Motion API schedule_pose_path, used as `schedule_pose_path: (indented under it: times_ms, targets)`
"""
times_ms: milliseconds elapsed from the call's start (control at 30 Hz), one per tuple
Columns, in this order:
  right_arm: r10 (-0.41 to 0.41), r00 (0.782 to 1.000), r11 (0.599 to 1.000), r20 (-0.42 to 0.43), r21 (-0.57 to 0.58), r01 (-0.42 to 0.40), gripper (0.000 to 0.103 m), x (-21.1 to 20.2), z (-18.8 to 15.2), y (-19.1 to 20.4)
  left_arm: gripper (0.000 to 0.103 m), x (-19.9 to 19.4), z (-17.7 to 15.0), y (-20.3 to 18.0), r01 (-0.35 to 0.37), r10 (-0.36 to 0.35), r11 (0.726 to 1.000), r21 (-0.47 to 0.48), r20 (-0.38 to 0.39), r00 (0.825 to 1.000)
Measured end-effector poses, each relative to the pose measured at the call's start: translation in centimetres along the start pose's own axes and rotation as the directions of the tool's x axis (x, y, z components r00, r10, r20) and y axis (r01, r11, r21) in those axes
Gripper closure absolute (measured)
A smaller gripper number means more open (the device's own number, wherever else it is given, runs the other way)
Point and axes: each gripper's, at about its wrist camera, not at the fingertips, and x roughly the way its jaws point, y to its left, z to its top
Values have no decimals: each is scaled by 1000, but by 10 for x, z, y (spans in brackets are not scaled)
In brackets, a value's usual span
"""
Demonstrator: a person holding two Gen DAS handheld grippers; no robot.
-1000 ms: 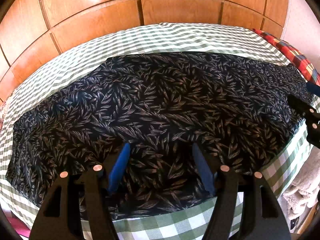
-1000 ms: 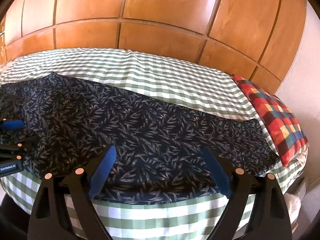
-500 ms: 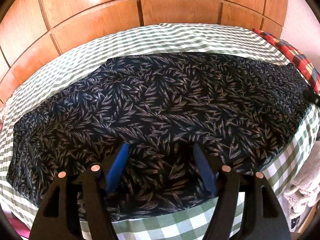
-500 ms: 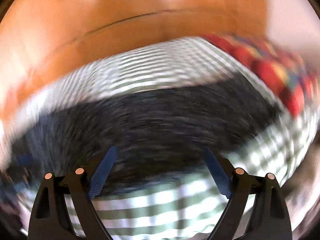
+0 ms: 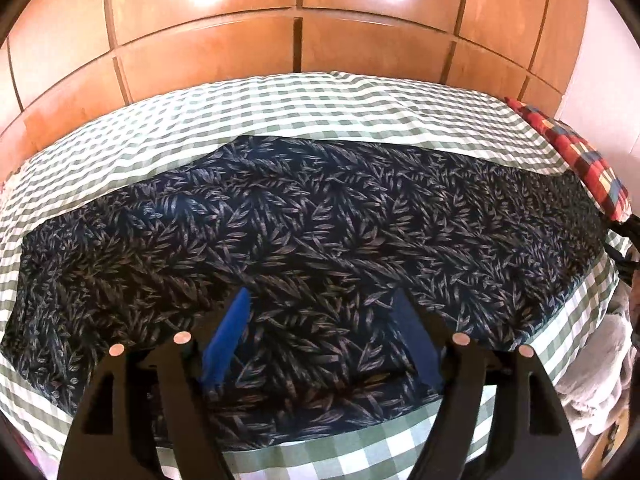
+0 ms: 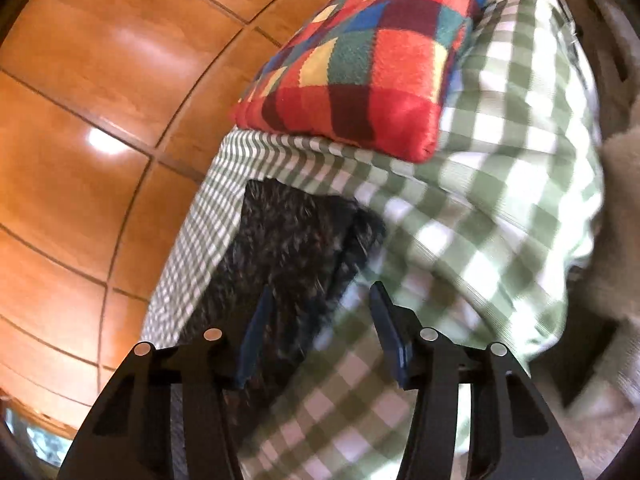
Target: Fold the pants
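The dark navy pants with a pale leaf print (image 5: pixel 320 232) lie flat, stretched left to right across the green-and-white checked bed cover (image 5: pixel 304 112). My left gripper (image 5: pixel 322 304) is open and empty, low over the near edge of the pants at their middle. My right gripper (image 6: pixel 320 304) is open and empty at the pants' right end, by the cuff (image 6: pixel 292 240), which lies between and ahead of its fingers. A dark piece of the right gripper (image 5: pixel 624 240) shows at the far right edge of the left wrist view.
A red, blue and yellow checked pillow (image 6: pixel 360 64) lies on the bed just past the cuff end; it also shows in the left wrist view (image 5: pixel 580 160). Wooden panelled wall (image 5: pixel 304 20) runs behind the bed. Pale fluffy fabric (image 5: pixel 592 380) hangs off the right bedside.
My right gripper has swung fast from the pants' middle to the cuff end by the pillow, and its jaws have narrowed a little. My left gripper has stayed put.
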Motion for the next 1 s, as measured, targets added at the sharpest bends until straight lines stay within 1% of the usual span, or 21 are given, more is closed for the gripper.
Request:
schedule_pose_path:
  times_ms: [100,167,233,267,300,333,367,400,533,567,633,667,733,800,833,867,900,933,967,1000]
  targets:
    - [-1,1000,1000,-3,15,1,59,15,8,1,29,-2,1,7,17,-17,1000,-26,-3,1000]
    - [-19,1000,1000,-13,6,19,83,23,12,6,29,-3,1,12,31,-31,998,-51,-8,999]
    - [-30,999,999,-21,-33,30,92,26,15,17,29,-2,2,19,48,-49,996,-79,-12,999]
    - [-36,999,998,-17,-59,35,93,24,18,22,27,-2,3,21,62,-63,994,-91,-14,998]
    - [-32,999,995,-12,-90,31,93,23,19,32,23,-1,3,24,89,-91,990,-108,-14,996]
    - [-9,1000,993,-7,-120,8,93,19,19,45,20,-1,3,25,107,-110,987,-121,-12,994]
    - [5,1000,990,-6,-139,-6,93,15,19,53,12,-1,4,30,137,-140,980,-146,-7,990]
    - [18,1000,986,-4,-164,-18,93,13,18,63,9,-1,5,34,161,-164,973,-163,-4,987]
    - [91,995,958,-38,-268,-98,93,11,2,120,3,-2,8,49,246,-250,942,-229,15,968]
    - [111,992,950,-51,-288,-121,93,11,-4,132,3,-4,9,54,274,-276,929,-250,28,961]
    - [156,984,929,-86,-325,-176,93,13,-19,158,2,-7,9,65,301,-296,907,-296,62,953]
    - [182,976,912,-116,-352,-212,93,17,-33,178,2,-9,8,69,311,-304,898,-312,72,950]
    - [223,959,878,-173,-392,-275,93,23,-60,209,2,-9,8,79,344,-334,870,-354,89,938]
    - [256,939,846,-230,-417,-332,93,31,-86,234,2,-8,7,93,380,-367,832,-405,113,923]
    - [268,925,820,-271,-439,-367,93,38,-107,252,2,-7,7,97,395,-383,818,-419,117,916]
    - [271,915,805,-298,-451,-385,93,42,-121,263,2,-6,6,101,418,-409,796,-437,120,905]
    - [275,901,787,-335,-460,-411,93,48,-139,274,2,-5,5,104,422,-417,787,-450,116,902]
    - [272,882,765,-386,-469,-441,93,57,-164,287,2,-4,5,107,417,-419,782,-464,104,902]
    - [261,871,746,-416,-486,-455,93,61,-181,295,2,-4,4,109,420,-427,775,-472,100,899]
    - [245,862,723,-444,-509,-468,93,64,-201,302,2,-3,4,114,435,-448,753,-493,99,889]
